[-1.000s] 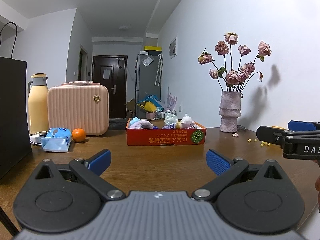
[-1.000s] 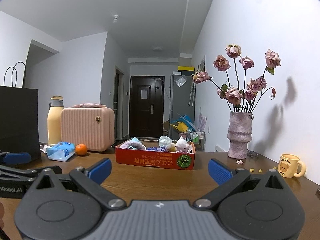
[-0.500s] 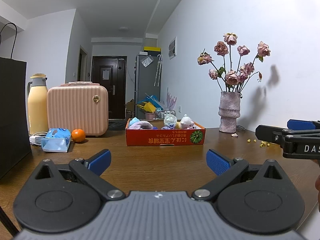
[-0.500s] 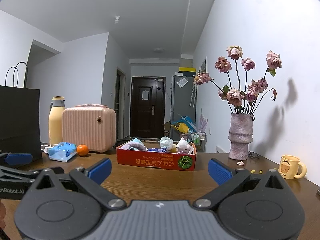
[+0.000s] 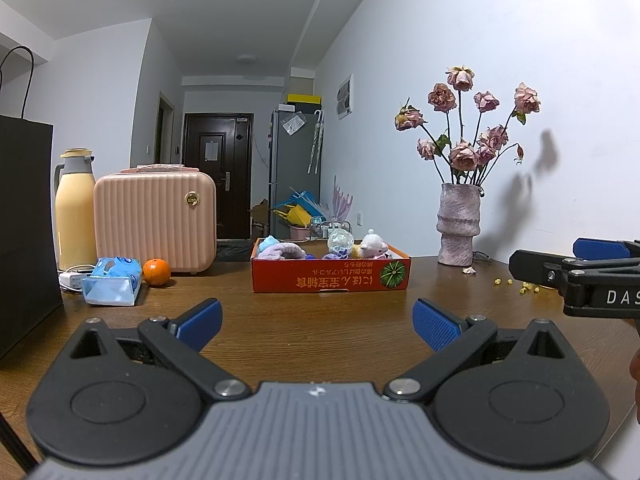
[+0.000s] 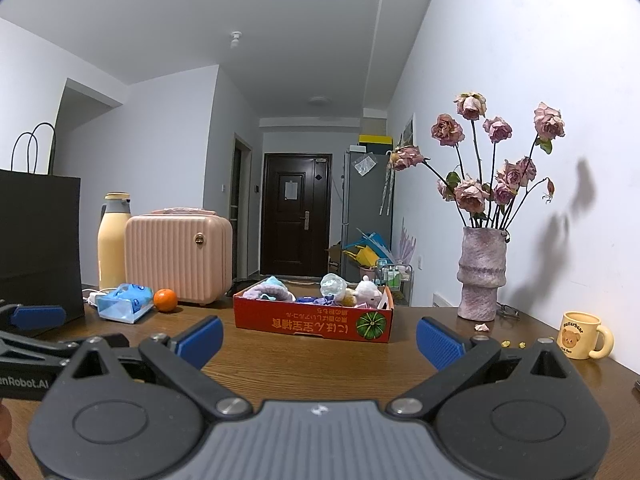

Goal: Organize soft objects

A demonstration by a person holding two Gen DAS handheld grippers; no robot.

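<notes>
Left gripper [image 5: 316, 320]: jaws spread wide, nothing between the blue pads [image 5: 202, 322], held low over bare tabletop, well short of the box.
Right gripper [image 6: 318, 338]: likewise spread wide and empty, aimed at the box front (seen side-on at the right edge of the left wrist view).
Wooden table [image 5: 320, 312]: brown, carrying everything listed below.
Red cardboard box [image 5: 331, 276]: shallow, open-topped, near the middle of the table, printed with white lettering and a green pumpkin picture.
Soft toys [image 6: 320, 292]: piled inside the box; a lilac plush piece [image 6: 267, 293] toward the left, a white plush animal [image 6: 368, 291] toward the right, a clear rounded item [image 6: 333, 284] between them (exact kinds hard to make out).
Pink ribbed case [image 5: 155, 220]: upright, left of the box and further back.
Cream flask [image 5: 75, 208]: just beside the case, on its left.
Orange [image 5: 156, 272]: in front of the case, touching or nearly touching the blue tissue pack [image 5: 114, 282].
Black paper bag [image 6: 38, 236]: far left edge.
Vase of dried roses [image 6: 482, 272]: right of the box, near the wall.
Bear mug [image 6: 582, 335]: right of the vase, with small yellow bits scattered on the table close by.
</notes>
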